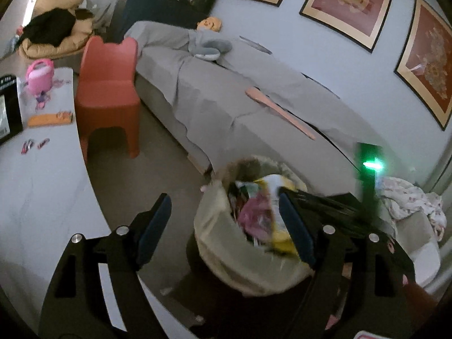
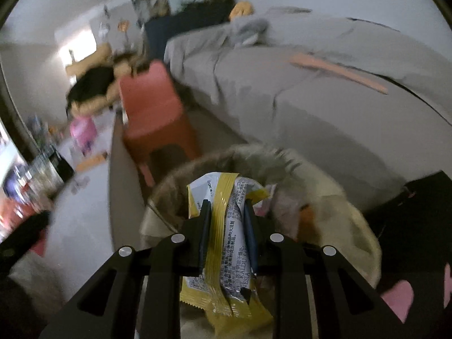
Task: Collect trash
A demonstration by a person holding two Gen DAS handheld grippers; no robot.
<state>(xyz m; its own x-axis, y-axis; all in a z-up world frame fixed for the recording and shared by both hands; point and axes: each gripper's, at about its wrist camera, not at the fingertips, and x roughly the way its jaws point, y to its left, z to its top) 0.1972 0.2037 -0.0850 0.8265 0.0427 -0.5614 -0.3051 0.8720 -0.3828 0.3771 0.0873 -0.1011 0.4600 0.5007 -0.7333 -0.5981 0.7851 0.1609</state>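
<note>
Trash is already piled in the lined bin (image 1: 226, 243) on the floor beside the grey-covered sofa (image 1: 226, 99) — crumpled pink, yellow and white wrappers fill it close to the rim. Your right gripper (image 2: 227, 231) has its jaws pinched nearly together on a yellow-and-white snack wrapper (image 2: 226, 243), which stands up between the pads and hangs crumpled below them; the bin's mouth lies just beyond and under it, so this piece looks ready to be dropped in but has not yet been let go. Your left gripper (image 1: 226, 226) hovers over the same bin with its jaws spread wide and nothing between them — its own load, if it had one, is no longer in its grip.

As for what is left: on the pale worktop (image 1: 42, 175) to the left, a few small pink-and-dark scraps (image 1: 35, 144) near the edge may be wrappers, though they are too small to be sure. A flat orange item (image 1: 50, 118) and a pink toy (image 1: 39, 76) sit further along; these look like belongings, not litter.
</note>
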